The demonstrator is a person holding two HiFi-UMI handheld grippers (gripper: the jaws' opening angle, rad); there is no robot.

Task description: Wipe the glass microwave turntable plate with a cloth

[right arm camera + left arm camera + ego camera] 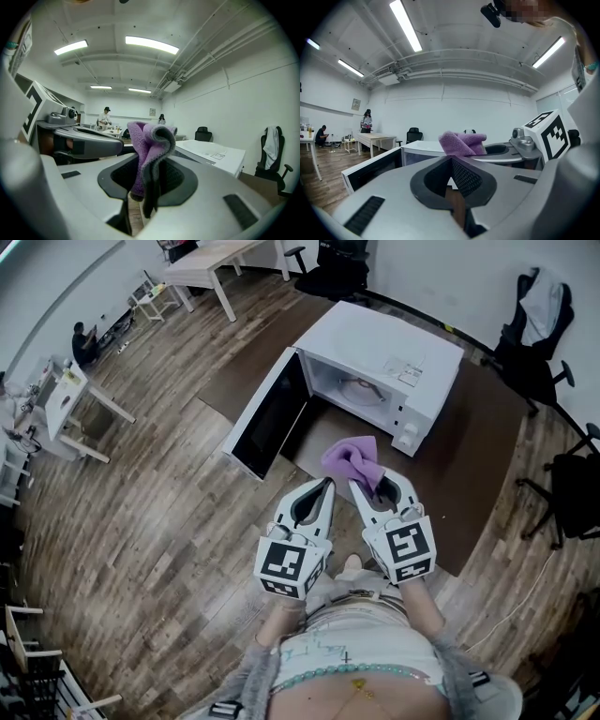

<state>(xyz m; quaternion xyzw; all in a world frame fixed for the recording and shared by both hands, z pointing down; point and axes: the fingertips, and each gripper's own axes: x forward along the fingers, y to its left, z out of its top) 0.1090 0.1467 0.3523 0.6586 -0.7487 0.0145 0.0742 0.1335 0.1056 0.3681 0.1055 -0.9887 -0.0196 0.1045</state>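
Left gripper is closed empty; right gripper, alongside it, clamps a purple cloth.

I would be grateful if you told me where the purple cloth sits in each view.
Head view: purple cloth at centre, in the right gripper, before the microwave.
Left gripper view: cloth at centre, just right of the microwave.
Right gripper view: cloth at centre, pinched between the jaws.
Shared landmark: the white microwave, in all three.

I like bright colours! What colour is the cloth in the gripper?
Purple, with a darker grey edge. The cloth shows best in the right gripper view.
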